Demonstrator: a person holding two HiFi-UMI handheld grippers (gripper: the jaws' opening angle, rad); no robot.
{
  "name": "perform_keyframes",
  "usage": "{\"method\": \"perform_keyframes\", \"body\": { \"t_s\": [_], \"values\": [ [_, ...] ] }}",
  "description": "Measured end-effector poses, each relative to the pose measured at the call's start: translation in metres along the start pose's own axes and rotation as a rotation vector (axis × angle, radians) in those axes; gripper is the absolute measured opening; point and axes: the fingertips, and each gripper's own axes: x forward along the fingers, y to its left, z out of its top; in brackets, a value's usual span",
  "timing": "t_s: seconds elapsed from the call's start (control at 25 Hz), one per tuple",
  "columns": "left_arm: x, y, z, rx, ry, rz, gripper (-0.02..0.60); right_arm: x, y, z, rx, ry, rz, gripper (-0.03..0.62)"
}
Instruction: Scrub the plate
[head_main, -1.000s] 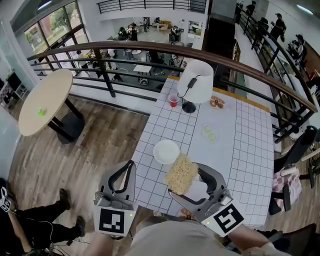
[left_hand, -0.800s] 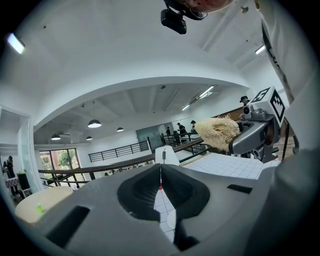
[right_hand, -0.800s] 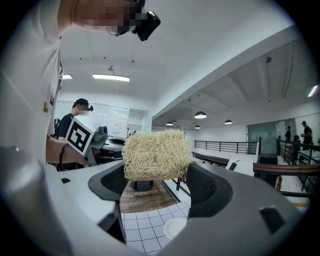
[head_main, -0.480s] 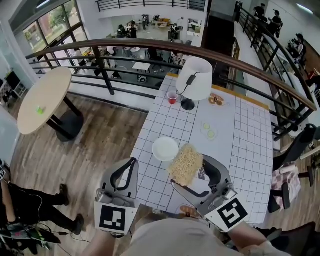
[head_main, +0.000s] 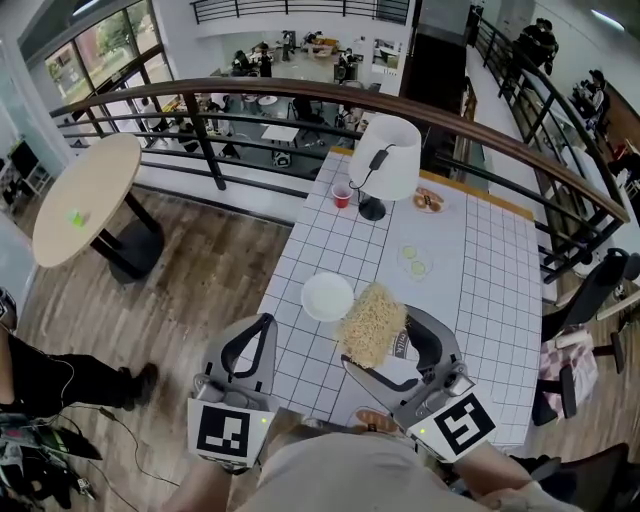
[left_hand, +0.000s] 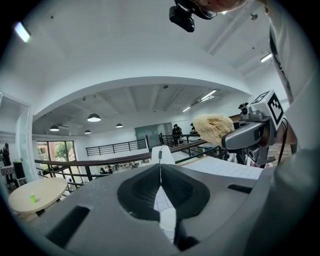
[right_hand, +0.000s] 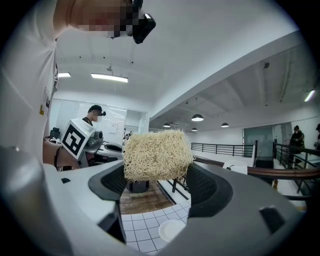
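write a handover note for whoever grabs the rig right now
Left tongs: shut, empty, held in the air.
Right tongs: shut on the scrubber, off the table.
Plate: on the table, just left of the scrubber in the head view; nothing touches it.
Done: scrubber in hand.
Left: lower it onto the plate and scrub.

Rough fibrous scrubber, smooth plate
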Motion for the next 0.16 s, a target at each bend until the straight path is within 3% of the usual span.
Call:
{"method": "perform_keyframes", "body": {
  "t_s": [0.16],
  "values": [
    [-0.0005,0.0028,0.0002,-0.015,0.001,-0.001,0.015,0.0017,-0.0006,0.0019,-0.004,0.002,-0.009,0.365]
  ]
}}
